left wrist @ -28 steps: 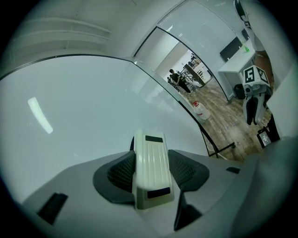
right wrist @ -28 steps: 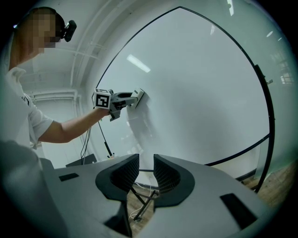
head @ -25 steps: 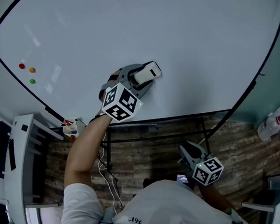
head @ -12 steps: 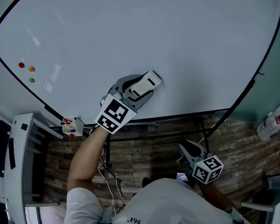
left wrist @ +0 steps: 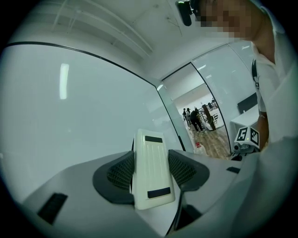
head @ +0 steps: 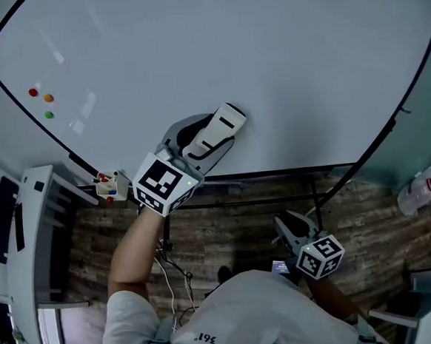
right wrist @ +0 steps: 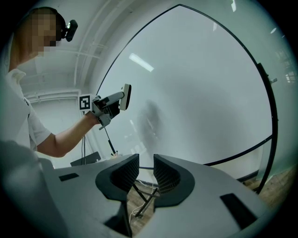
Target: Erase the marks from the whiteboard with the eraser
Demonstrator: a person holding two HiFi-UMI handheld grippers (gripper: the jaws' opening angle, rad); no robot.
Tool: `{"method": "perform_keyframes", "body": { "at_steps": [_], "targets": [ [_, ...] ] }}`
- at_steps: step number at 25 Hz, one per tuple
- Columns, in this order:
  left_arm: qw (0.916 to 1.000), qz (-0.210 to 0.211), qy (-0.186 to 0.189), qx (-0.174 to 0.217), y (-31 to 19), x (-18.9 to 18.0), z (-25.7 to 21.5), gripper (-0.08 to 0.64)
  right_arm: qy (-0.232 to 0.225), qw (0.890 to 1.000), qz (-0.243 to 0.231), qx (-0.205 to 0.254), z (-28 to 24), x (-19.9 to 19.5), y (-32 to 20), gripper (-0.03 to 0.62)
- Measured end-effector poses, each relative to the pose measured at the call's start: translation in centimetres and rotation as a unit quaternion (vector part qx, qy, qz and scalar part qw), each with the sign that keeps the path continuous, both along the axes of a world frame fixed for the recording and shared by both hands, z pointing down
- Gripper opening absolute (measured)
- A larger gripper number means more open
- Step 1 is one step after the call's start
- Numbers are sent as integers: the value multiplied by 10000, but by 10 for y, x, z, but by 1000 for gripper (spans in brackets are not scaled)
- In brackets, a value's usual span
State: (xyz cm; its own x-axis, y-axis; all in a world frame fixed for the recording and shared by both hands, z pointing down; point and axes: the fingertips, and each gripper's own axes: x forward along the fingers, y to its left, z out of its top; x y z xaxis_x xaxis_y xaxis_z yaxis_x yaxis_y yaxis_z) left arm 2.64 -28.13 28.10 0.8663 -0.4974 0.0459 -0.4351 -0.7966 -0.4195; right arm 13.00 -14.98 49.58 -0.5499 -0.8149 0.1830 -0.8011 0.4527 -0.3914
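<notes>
A large whiteboard [head: 213, 49] fills the upper head view, and I see no clear pen marks on it. My left gripper [head: 211, 137] is shut on a white eraser [head: 218, 129], held low on the board near its bottom edge. In the left gripper view the eraser [left wrist: 151, 169] sits lengthwise between the jaws, with the whiteboard [left wrist: 70, 116] beyond it. My right gripper [head: 288, 228] hangs low over the floor, away from the board. Its jaws [right wrist: 145, 174] stand open by a narrow gap with nothing between them. A faint grey smear [right wrist: 151, 116] on the board may be a reflection.
Red [head: 33, 92], orange [head: 48, 97] and green [head: 48, 114] magnets sit at the board's left. A small holder [head: 108, 188] with red and blue items hangs at the lower left edge. White furniture [head: 30, 256] stands left, a bottle [head: 423, 190] right. Stand bars and cables [head: 205, 228] cross the wooden floor.
My left hand and its marker cube have dropped down and to the left, and the eraser now tilts more steeply at about the same spot on the board. The right gripper has barely moved.
</notes>
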Motion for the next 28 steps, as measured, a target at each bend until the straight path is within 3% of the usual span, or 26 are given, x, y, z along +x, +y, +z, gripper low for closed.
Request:
{"method": "perform_keyframes", "body": {
  "at_steps": [8,18,28],
  "targets": [
    [9991,-250,262,232,12,-9,-30,235,-43,9999,-142,12,0,7,2,112],
    [9931,-730,913,22,23,-15,-22,235,-61,9993,-372,-12,4,34,-6,112],
    [9763,-1205,1736,-473,46,-49,12,235,-80,9980,-622,-39,8,35,-19,112]
  ]
}}
